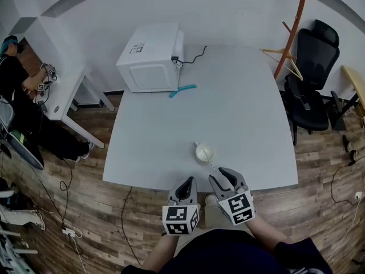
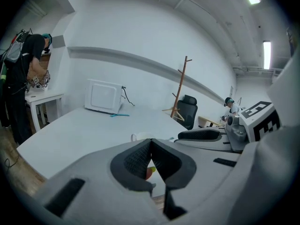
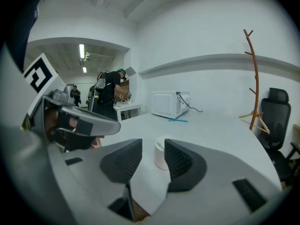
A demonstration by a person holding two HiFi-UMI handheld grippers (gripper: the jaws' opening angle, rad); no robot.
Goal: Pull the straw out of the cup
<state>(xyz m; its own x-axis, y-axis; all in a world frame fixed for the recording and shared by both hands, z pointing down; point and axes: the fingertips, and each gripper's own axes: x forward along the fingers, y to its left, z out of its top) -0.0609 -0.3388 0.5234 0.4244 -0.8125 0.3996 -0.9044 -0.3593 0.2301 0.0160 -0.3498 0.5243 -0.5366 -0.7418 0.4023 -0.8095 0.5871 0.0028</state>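
Observation:
A small white cup (image 1: 204, 152) stands on the white table (image 1: 171, 124) close to its near edge. A thin pale straw (image 1: 211, 164) leans out of it toward me. My right gripper (image 1: 222, 177) hovers just short of the cup, over the table's front edge, and is open with nothing between its jaws. In the right gripper view the cup (image 3: 161, 153) shows beyond the gap between the jaws. My left gripper (image 1: 186, 182) sits beside it on the left, shut with its pads together and holding nothing. The left gripper view shows the cup's rim (image 2: 142, 136) just past the closed tips.
A white microwave (image 1: 151, 57) stands at the table's far left with a teal object (image 1: 182, 90) lying in front of it. A black office chair (image 1: 312, 79) and an orange coat stand (image 1: 291, 39) are to the right. At the left a person stands at a side desk (image 1: 60, 90).

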